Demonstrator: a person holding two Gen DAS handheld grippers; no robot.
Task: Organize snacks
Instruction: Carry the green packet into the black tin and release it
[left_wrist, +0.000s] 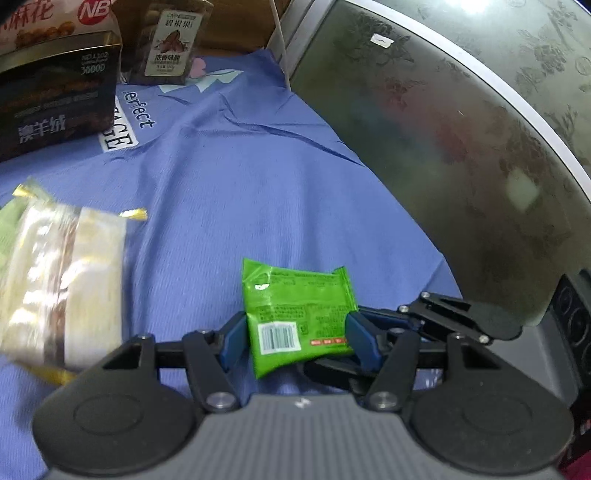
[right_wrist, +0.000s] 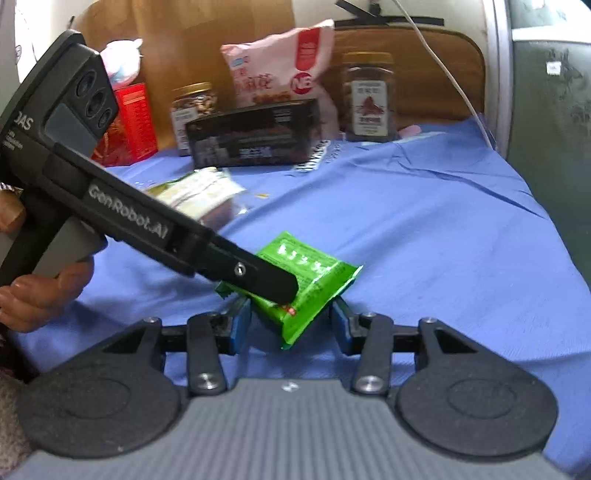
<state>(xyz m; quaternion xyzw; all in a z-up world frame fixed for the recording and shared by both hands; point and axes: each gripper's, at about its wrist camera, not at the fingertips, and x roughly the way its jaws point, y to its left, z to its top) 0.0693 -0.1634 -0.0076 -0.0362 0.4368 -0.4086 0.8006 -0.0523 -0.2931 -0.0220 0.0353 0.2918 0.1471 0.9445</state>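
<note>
A small green snack packet (left_wrist: 295, 314) lies tilted on the blue cloth (left_wrist: 229, 206). My left gripper (left_wrist: 295, 341) is shut on the packet, its blue pads pressed to both sides. In the right wrist view the same packet (right_wrist: 310, 284) sits between the jaws of my right gripper (right_wrist: 291, 325), which stands open around it with gaps on both sides. The left gripper's arm (right_wrist: 147, 225) reaches in from the left over the packet. A clear wrapped snack pack (left_wrist: 62, 280) lies to the left.
At the back stand a black box (right_wrist: 255, 133), a pink snack bag (right_wrist: 284, 70), two jars (right_wrist: 369, 98) and a red box (right_wrist: 129, 122). A dark glass tabletop (left_wrist: 461, 129) borders the cloth on the right. A white cable (right_wrist: 450, 77) hangs at the back right.
</note>
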